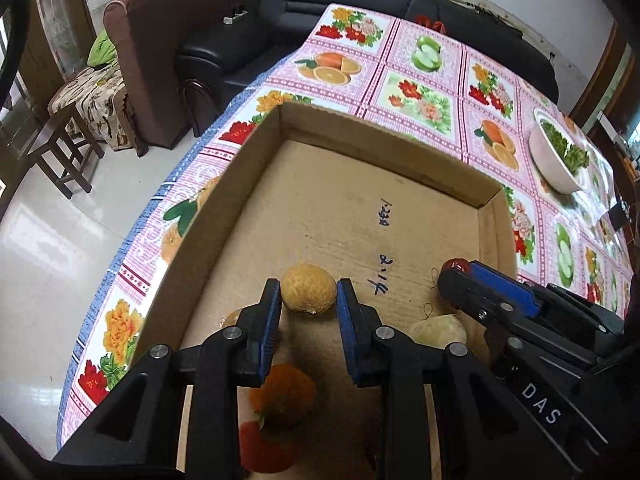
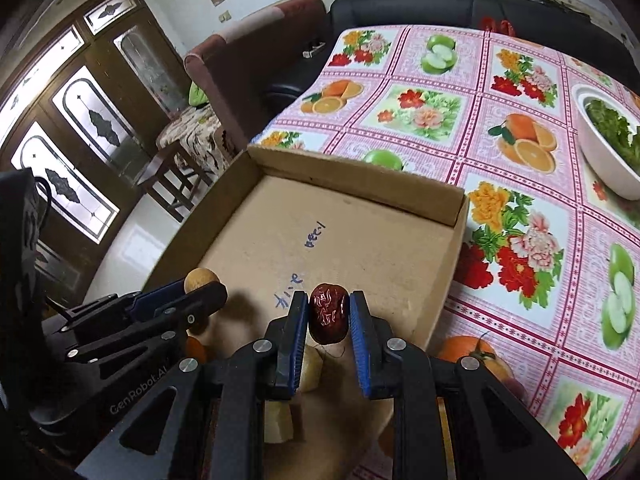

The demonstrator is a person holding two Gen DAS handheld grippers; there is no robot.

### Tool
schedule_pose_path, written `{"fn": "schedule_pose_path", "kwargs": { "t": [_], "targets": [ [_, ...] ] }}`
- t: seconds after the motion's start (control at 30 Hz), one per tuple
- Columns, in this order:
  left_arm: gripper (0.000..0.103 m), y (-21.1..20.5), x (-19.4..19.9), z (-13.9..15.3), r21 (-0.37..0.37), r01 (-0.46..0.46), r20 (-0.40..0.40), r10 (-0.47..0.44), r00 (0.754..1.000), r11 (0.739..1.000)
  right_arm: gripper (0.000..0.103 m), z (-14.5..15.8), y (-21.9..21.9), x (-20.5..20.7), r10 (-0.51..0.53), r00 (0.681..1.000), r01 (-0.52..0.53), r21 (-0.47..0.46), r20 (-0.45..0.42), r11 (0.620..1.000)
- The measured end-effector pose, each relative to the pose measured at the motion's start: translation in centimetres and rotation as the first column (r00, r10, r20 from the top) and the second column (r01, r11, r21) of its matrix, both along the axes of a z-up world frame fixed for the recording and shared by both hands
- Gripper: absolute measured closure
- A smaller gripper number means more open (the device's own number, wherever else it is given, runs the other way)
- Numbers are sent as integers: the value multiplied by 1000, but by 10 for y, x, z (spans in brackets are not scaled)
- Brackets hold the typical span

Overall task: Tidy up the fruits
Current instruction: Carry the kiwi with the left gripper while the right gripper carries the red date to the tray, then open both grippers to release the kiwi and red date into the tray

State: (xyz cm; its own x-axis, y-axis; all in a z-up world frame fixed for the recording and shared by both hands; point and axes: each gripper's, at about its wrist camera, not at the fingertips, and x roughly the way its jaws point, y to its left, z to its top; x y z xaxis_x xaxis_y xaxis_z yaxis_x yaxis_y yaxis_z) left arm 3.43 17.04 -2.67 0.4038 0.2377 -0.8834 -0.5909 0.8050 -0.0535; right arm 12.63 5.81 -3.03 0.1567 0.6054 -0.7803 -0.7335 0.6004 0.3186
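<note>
A shallow cardboard box (image 1: 360,200) lies on the flowered tablecloth; it also shows in the right wrist view (image 2: 340,184). My left gripper (image 1: 308,292) is shut on a small tan round fruit (image 1: 308,289) above the box floor. My right gripper (image 2: 329,312) is shut on a dark red date (image 2: 328,314); it also shows in the left wrist view (image 1: 480,292). Below the left gripper lie an orange fruit (image 1: 282,394), a red fruit (image 1: 264,446) and a pale fruit piece (image 1: 440,330). Pale fruit pieces (image 2: 310,366) lie under the right gripper.
A white bowl of greens (image 1: 556,156) stands on the table at the right, also in the right wrist view (image 2: 608,144). A black sofa (image 1: 320,4), a brown armchair (image 1: 160,40) and a wooden stool (image 1: 60,148) stand beyond the table's far and left edges.
</note>
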Motion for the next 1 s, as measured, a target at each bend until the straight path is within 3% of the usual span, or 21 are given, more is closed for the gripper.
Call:
{"fn": "schedule_pose_path", "kwargs": {
  "t": [0.4, 0.53, 0.6, 0.63, 0.67, 1.0],
  "targets": [
    [73, -2, 9, -10, 21, -5, -56, 6, 998, 1000, 80, -12, 9, 2, 25, 1000, -25, -45, 12, 999],
    [59, -1, 1, -3, 20, -28, -32, 28, 999, 999, 78, -10, 6, 2, 24, 1000, -24, -38, 4, 999],
    [59, -2, -4, 0, 24, -35, -24, 35, 999, 999, 67, -6, 2, 1, 12, 1000, -12, -29, 4, 1000],
    [59, -3, -7, 3, 28, -38, -19, 39, 999, 999, 57, -2, -1, 0, 6, 1000, -6, -14, 7, 1000],
    [59, -5, -10, 6, 29, -39, -12, 40, 999, 999, 54, 1, -3, 0, 1, 1000, -1, -8, 12, 1000],
    [55, -34, -49, 39, 35, -75, 91, 71, 993, 997, 54, 39, -62, -18, -76, 997, 72, 94, 35, 993]
  ]
}}
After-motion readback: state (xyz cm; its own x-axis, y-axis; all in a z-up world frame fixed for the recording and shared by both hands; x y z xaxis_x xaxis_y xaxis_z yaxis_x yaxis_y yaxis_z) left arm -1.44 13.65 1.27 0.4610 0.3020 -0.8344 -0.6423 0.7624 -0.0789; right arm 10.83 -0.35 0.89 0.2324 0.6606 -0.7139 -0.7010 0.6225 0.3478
